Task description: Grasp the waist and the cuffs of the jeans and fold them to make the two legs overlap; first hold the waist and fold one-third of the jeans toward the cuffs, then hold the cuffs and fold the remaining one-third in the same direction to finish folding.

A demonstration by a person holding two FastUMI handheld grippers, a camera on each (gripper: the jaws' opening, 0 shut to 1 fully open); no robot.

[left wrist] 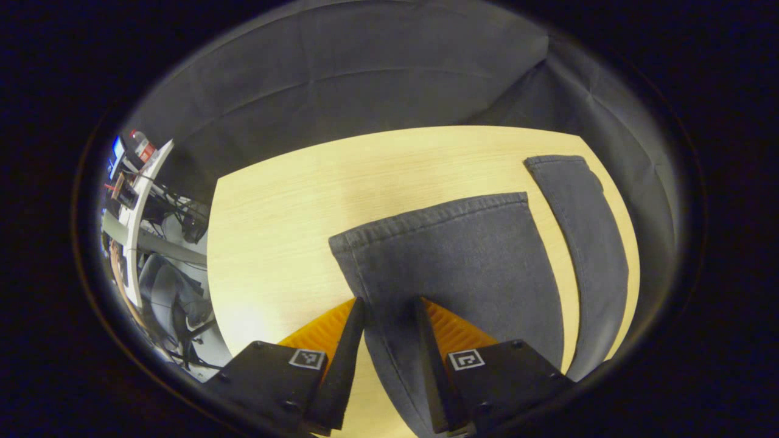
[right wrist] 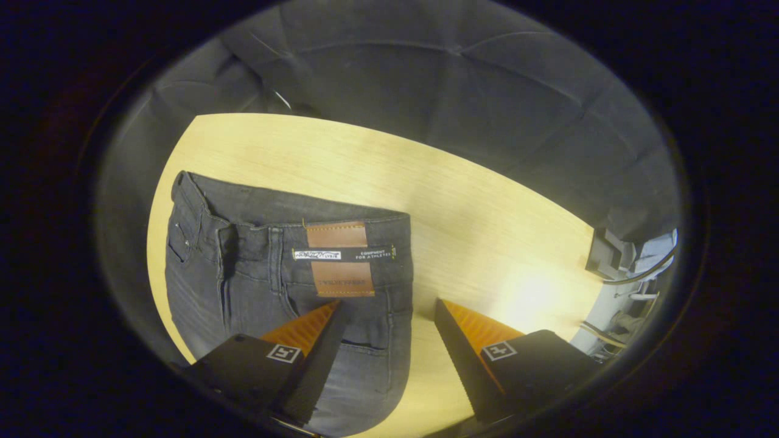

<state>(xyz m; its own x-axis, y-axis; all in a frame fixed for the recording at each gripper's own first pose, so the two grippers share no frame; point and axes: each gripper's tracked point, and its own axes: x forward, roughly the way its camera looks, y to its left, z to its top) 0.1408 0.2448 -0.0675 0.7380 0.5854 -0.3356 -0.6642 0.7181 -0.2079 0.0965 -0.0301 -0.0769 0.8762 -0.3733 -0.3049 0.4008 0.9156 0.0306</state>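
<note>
Dark grey jeans lie flat on a light wooden table (left wrist: 274,231). In the left gripper view the two legs are spread apart: the near leg's cuff (left wrist: 432,213) is just ahead, and the other leg (left wrist: 584,231) lies to the right. My left gripper (left wrist: 389,304) is open over the near leg's left edge. In the right gripper view the waist (right wrist: 286,243), with its brown leather patch (right wrist: 339,258), lies ahead and to the left. My right gripper (right wrist: 391,307) is open over the waist's right edge, one finger above denim, the other above bare table (right wrist: 487,213).
Dark cloth walls close in the table's far sides. Past the table's left edge stand a white desk with gear (left wrist: 137,182) and a chair (left wrist: 176,298). Beyond the table's right edge sit a black block and cables (right wrist: 614,255).
</note>
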